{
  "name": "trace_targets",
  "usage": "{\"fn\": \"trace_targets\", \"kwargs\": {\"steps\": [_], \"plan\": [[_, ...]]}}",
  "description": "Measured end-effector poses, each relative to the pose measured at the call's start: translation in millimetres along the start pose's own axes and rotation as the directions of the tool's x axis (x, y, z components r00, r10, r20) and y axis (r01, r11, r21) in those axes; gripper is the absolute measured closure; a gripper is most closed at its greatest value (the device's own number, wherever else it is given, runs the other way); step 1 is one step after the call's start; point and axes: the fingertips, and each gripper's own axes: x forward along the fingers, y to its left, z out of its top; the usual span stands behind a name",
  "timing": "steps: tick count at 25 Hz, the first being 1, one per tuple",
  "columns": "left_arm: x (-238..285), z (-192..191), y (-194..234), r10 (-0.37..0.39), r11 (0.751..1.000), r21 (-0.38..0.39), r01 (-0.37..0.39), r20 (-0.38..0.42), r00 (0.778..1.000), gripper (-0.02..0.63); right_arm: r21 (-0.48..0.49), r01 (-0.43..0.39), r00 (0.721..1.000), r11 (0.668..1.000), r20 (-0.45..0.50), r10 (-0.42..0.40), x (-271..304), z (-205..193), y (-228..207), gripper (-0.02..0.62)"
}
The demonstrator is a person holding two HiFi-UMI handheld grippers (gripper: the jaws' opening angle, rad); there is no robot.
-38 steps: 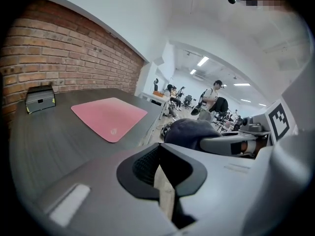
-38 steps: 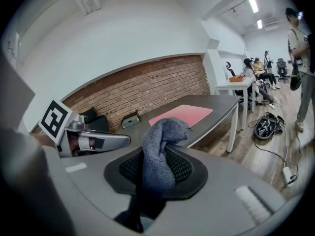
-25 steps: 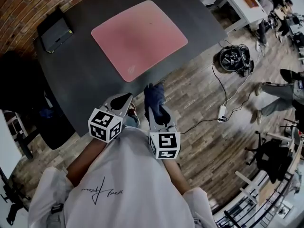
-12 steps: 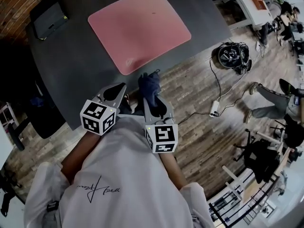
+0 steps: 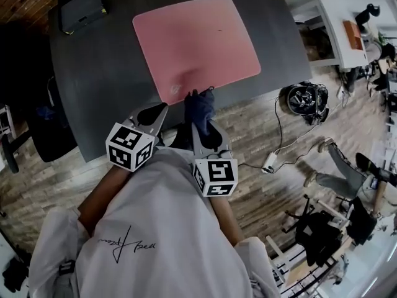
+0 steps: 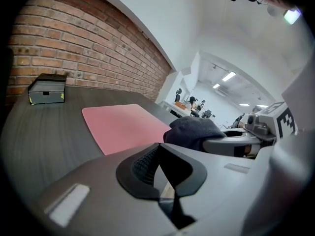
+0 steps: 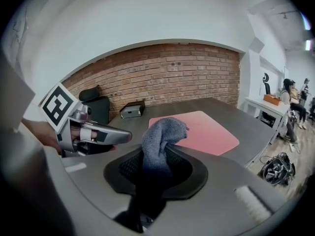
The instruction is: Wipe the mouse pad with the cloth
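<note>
Clamping the cloth (image 7: 160, 134), seemingly soft and floppy, by its bunched middle, the right gripper (image 5: 202, 129) faced the mouse pad (image 5: 195, 45); the left gripper (image 5: 156, 112) was closed, empty.

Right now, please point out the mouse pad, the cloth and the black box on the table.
mouse pad (image 5: 198, 45), head view, middle of its pink surface.
cloth (image 7: 158, 140), right gripper view, its bunched upper part.
black box (image 5: 82, 8), head view, its top face.

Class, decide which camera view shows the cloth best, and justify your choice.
Right gripper view: the cloth sits centred and large, clamped in the right gripper. The head view shows only a small dark bundle; the left gripper view shows just one side.
</note>
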Motion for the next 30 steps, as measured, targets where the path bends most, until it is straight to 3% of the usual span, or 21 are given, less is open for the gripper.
{"fn": "trace_targets", "kwargs": {"steps": [16,23,30], "plan": [[54,39,21,0.217,0.972,-0.099,-0.211,0.046,0.975,0.594,0.003,-0.157,0.987,0.988,-0.032,0.157,53,37,-93,0.502],[94,54,12,0.276,0.954,-0.142,-0.265,0.061,0.959,0.594,-0.007,-0.204,0.979,0.979,-0.028,0.204,66,52,-146,0.502],[128,46,-8,0.323,0.935,-0.17,-0.31,0.052,0.945,0.594,-0.032,-0.254,0.967,0.967,-0.038,0.253,81,55,-196,0.502]]}}
